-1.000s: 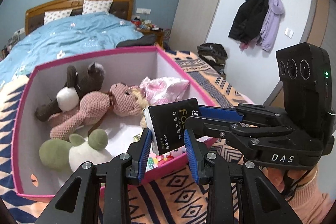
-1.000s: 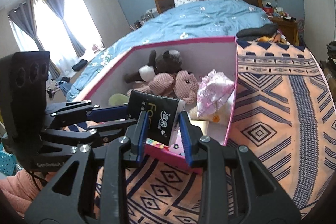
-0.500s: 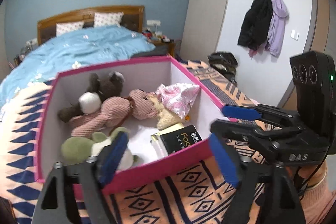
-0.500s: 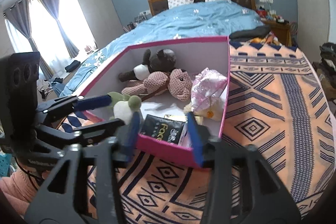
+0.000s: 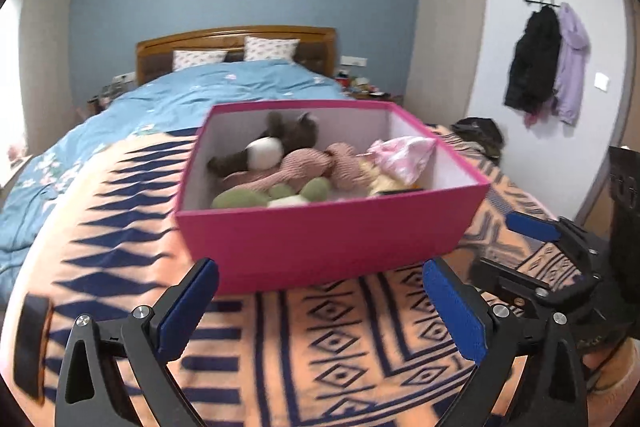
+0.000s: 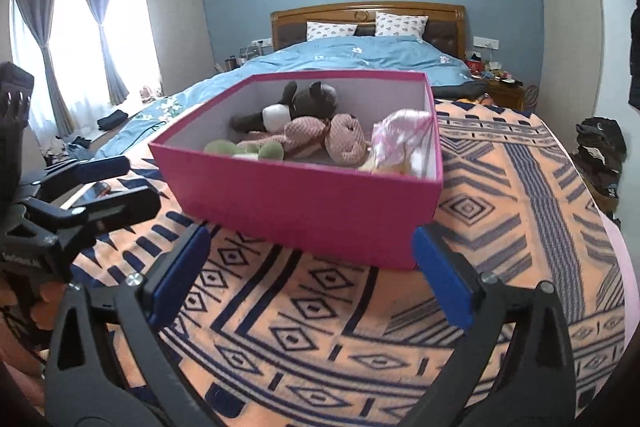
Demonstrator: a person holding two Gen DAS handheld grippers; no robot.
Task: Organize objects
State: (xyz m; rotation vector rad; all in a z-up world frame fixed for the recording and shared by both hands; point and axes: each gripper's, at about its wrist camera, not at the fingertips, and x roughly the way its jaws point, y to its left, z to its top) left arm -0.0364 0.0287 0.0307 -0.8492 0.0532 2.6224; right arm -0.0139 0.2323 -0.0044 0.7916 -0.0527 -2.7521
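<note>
On the patterned blanket (image 6: 500, 211), pink box (image 5: 320, 247) sits just beyond both claws, both spread, holding nothing.
Left claw (image 5: 320, 311) and right claw (image 6: 312, 267) face the box's near wall, box dead ahead, long axis running left-right; neither clearly nearer. Inside: dark plush (image 6: 296, 103), pink knit plush (image 6: 320, 137), green plush (image 5: 276, 197), pink wrapper (image 6: 400, 131). A dark flat item (image 5: 400, 191) shows only as an edge over the rim; box floor is hidden. Small dark object (image 6: 94, 193) at far left, unclear.

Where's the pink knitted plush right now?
In both wrist views, the pink knitted plush lies inside the pink box, mid-box, between the dark brown plush behind it and the green plush in front.
</note>
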